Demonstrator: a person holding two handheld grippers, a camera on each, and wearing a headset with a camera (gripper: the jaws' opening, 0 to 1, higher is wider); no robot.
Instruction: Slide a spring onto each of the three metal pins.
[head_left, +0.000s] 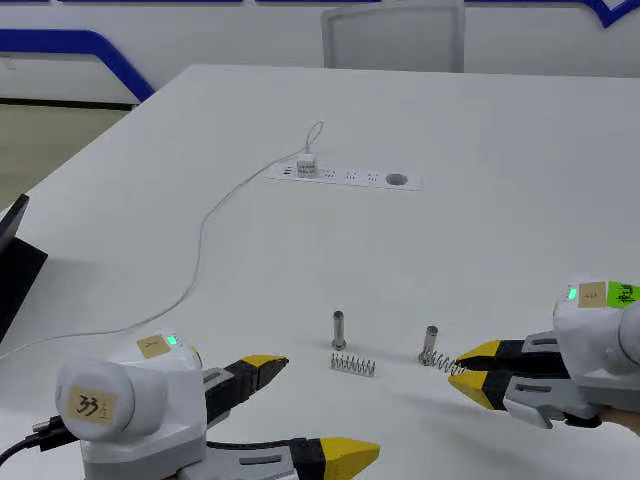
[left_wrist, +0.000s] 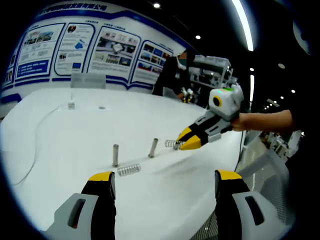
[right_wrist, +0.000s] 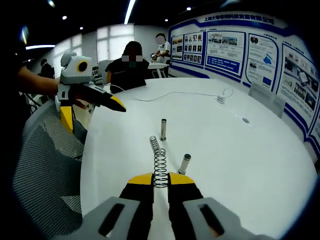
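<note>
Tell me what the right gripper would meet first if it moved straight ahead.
Likely the nearer pin, close beside the spring in its jaws; otherwise the loose spring beyond. Depth is unclear.

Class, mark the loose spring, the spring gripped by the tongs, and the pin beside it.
loose spring (head_left: 353, 365), head view, middle coils.
gripped spring (right_wrist: 160, 169), right gripper view, middle coils.
pin beside it (right_wrist: 184, 163), right gripper view, mid-shaft.

table white | left gripper, right gripper: white bodies, black jaws, yellow tips, green lights | spring, pin silver | 12 o'clock power strip white | 10 o'clock wall stripe blue
</note>
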